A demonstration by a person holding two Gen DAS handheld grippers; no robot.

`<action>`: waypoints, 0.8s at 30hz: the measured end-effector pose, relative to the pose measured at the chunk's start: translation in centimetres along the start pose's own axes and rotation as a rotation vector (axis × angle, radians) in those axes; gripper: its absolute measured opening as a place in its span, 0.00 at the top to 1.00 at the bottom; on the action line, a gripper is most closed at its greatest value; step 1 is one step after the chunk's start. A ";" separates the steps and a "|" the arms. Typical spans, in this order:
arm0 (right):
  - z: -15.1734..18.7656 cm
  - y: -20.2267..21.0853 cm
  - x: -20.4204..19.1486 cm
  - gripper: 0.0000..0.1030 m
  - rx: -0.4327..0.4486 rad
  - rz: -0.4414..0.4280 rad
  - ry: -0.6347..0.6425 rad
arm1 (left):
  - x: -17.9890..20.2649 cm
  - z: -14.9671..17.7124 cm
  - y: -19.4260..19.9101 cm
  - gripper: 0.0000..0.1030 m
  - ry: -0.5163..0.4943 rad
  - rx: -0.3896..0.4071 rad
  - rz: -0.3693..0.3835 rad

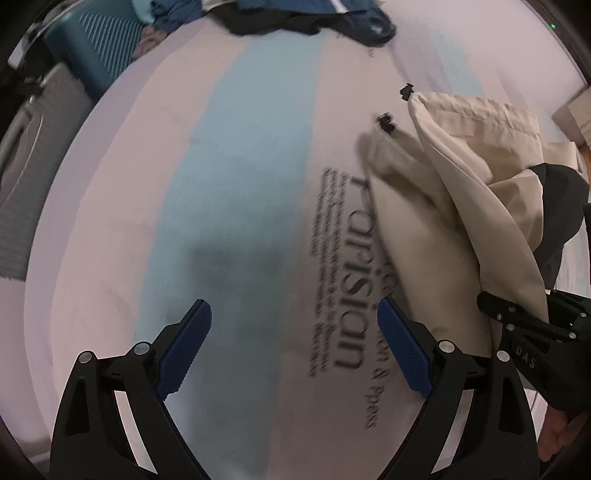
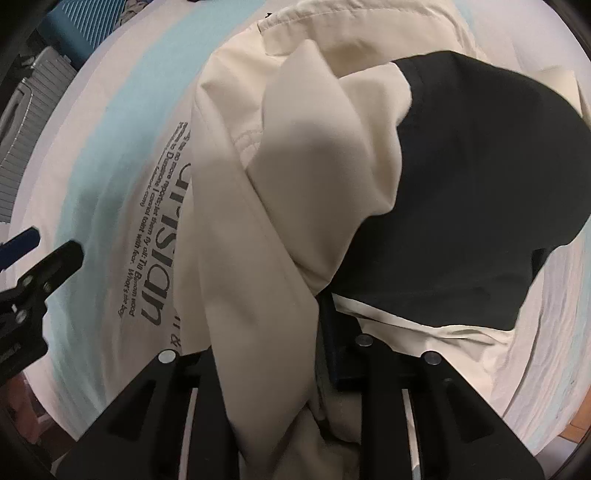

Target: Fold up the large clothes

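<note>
A cream jacket with a black lining hangs bunched from my right gripper, which is shut on its fabric above the bed. In the left wrist view the same jacket hangs at the right, with black cord toggles at its far end, and my right gripper shows below it. My left gripper is open and empty over the white sheet, to the left of the jacket. Its blue fingers stand wide apart.
The sheet has a pale blue stripe and printed black lettering. A pile of dark blue and black clothes lies at the far edge. A teal suitcase and a grey one stand beside the bed at the left.
</note>
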State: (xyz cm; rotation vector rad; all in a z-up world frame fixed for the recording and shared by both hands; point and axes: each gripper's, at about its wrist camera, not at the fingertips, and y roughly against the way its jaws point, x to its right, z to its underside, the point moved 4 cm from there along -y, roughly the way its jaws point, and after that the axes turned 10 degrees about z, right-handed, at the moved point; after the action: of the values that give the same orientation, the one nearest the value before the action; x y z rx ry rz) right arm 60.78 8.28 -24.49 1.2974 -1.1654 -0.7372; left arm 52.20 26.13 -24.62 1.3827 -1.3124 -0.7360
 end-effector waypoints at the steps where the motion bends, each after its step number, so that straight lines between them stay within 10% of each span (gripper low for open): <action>1: 0.1 -0.3 -0.5 0.77 0.000 0.005 0.004 | -0.6 0.3 0.0 0.13 0.008 -0.002 -0.003; 24: -0.2 -2.2 -0.7 0.34 -0.026 -0.147 0.047 | -3.6 4.2 1.7 0.13 0.041 -0.012 -0.003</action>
State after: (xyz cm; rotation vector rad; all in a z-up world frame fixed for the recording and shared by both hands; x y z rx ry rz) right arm 61.14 8.57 -26.72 1.3819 -1.0273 -0.8226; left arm 46.98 28.71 -24.98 1.3835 -1.2719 -0.7126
